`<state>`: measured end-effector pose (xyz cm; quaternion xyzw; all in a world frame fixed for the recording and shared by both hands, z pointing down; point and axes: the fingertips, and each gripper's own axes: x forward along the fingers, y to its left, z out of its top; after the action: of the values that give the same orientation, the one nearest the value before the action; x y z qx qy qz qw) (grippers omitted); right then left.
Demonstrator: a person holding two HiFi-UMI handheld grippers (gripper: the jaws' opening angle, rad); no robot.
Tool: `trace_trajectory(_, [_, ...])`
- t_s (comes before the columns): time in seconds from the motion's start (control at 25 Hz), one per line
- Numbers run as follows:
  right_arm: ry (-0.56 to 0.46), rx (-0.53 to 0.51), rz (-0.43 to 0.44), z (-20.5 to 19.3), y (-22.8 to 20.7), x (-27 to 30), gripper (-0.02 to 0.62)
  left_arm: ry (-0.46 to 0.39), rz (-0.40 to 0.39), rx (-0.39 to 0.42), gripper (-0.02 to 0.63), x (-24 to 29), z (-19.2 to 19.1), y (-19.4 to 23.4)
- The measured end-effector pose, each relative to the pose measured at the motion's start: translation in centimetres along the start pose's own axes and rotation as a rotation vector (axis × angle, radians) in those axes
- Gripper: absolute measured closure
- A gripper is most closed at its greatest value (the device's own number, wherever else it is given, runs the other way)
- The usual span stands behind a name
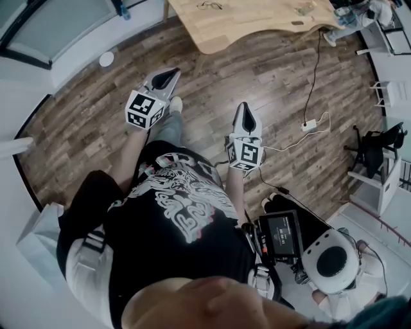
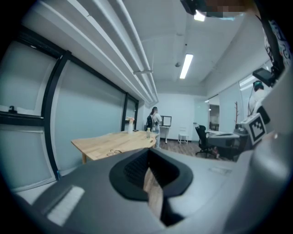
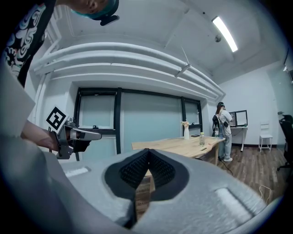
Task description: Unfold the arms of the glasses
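Both pointed and grey, left gripper and right gripper, ribbed black jaws closed on nothing.

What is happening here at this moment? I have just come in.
A person stands on the wooden floor, apart from the wooden table, with a gripper in each hand. The left gripper and the right gripper both point toward the table, their fingers closed on nothing. The glasses lie on the table, untouched, and they are too small to tell whether the arms are folded. The unfolding has not yet begun.
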<state>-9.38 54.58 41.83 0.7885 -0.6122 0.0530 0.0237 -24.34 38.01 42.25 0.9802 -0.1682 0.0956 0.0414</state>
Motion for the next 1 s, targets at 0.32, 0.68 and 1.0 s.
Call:
trace_trajectory(0.32, [0.045,0.016,-0.026,1.0,-3.2,10.7,0.597,0.018,-0.024,-0.02,0.617,8.6,2.1,7.0])
trace_trajectory(0.68, [0.093,0.049,-0.02,1.1,-4.7,24.2,0.597,0.078,-0.052,-0.05,0.617,17.9,2.6,15.8])
trace_trajectory(1.0, [0.128,0.013,0.024,1.2,-3.4,33.8,0.597,0.085,-0.04,-0.084,0.617,22.7,2.5,23.7])
